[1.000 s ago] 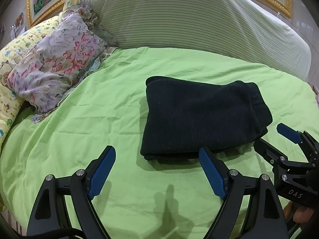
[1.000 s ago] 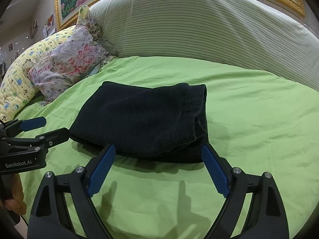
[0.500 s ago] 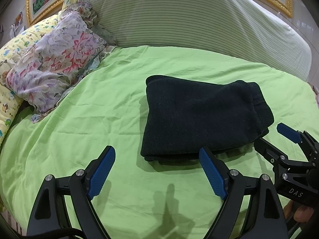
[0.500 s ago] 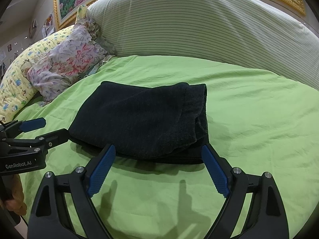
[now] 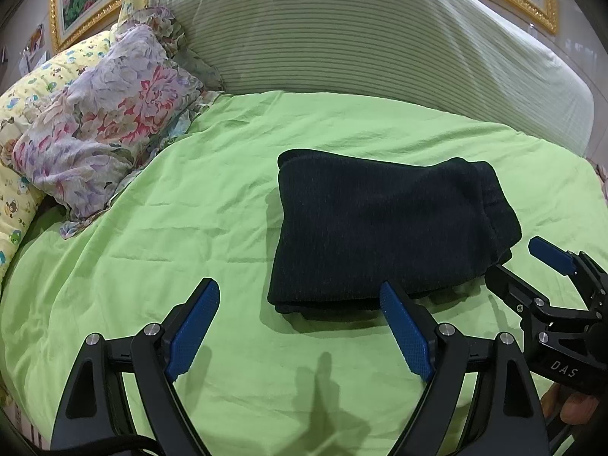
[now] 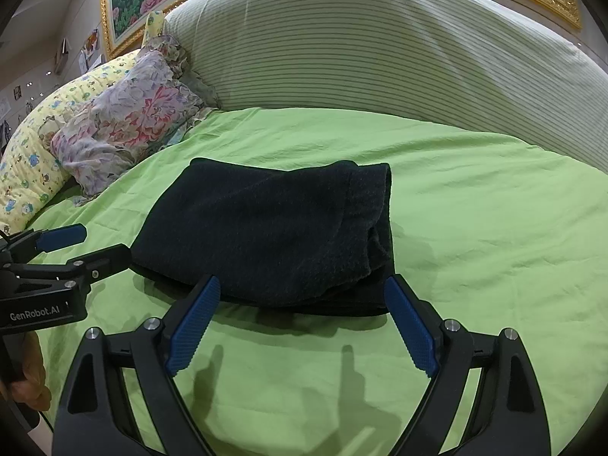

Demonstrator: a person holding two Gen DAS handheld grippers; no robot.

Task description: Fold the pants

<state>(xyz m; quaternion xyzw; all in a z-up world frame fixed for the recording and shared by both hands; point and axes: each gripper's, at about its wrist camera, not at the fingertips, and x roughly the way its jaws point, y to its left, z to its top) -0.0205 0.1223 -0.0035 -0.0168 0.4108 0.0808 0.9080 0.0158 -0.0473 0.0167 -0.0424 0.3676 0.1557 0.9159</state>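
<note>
1. Almost nothing has moved; the pants (image 5: 383, 235) only sit a tiny bit lower in the left view.
2. They lie folded on the green bed (image 5: 171, 250).
3. The left claw (image 5: 300, 326) and right claw (image 6: 300, 323) are wide open and hold nothing, just in front of the pants.

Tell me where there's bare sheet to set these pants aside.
Bare green sheet lies between the floral pillow and the folded pants; more lies right of the pants, up to the striped bolster. The near edge is crowded: the left hand-held gripper and right hand-held gripper hover open there.
</note>
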